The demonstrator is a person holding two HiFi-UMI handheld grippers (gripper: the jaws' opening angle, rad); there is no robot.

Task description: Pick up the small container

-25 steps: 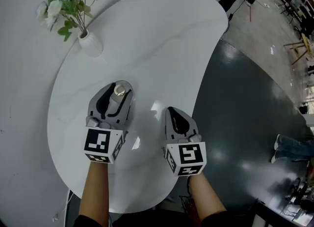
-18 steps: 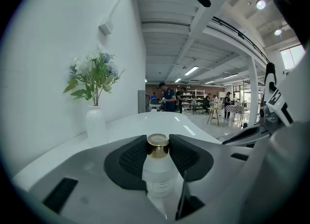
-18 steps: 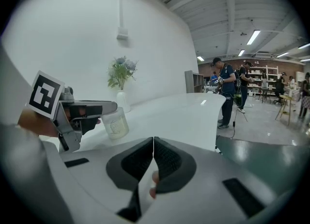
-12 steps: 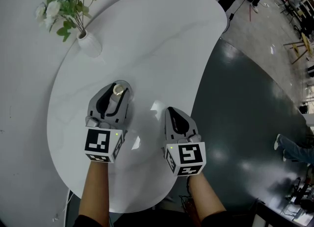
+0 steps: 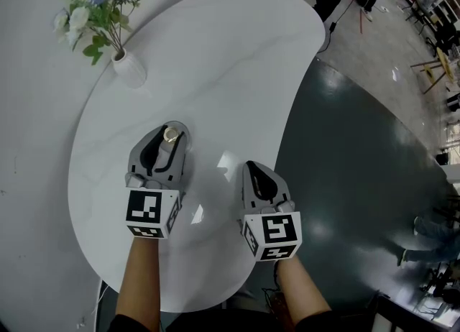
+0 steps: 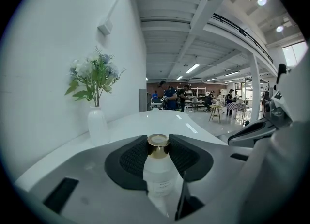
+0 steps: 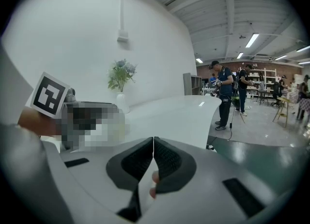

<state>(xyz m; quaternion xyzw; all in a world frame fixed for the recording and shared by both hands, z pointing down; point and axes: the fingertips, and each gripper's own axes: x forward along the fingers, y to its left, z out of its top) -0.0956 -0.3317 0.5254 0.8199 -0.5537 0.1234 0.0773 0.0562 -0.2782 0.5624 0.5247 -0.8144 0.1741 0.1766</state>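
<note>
The small container (image 5: pixel 171 135) is a clear little bottle with a gold cap (image 6: pixel 158 145), standing upright between the fingers of my left gripper (image 5: pixel 170 128). In the left gripper view the black pads (image 6: pixel 131 157) press against the cap from both sides, so the left gripper (image 6: pixel 158 143) is shut on it. I cannot tell whether the bottle's base still rests on the white table (image 5: pixel 215 50). My right gripper (image 5: pixel 254 169) hovers to the right, near the table's edge, with its pads (image 7: pixel 164 157) pressed together and nothing between them.
A white vase with flowers (image 5: pixel 129 68) stands at the table's far left, also ahead of the left gripper (image 6: pixel 97 126). Dark floor (image 5: pixel 359 144) lies beyond the table's right edge. People stand in the room's far part (image 7: pixel 224 97).
The left gripper's jaws have drawn in around the bottle until they hold its cap. The right gripper has stayed where it was.
</note>
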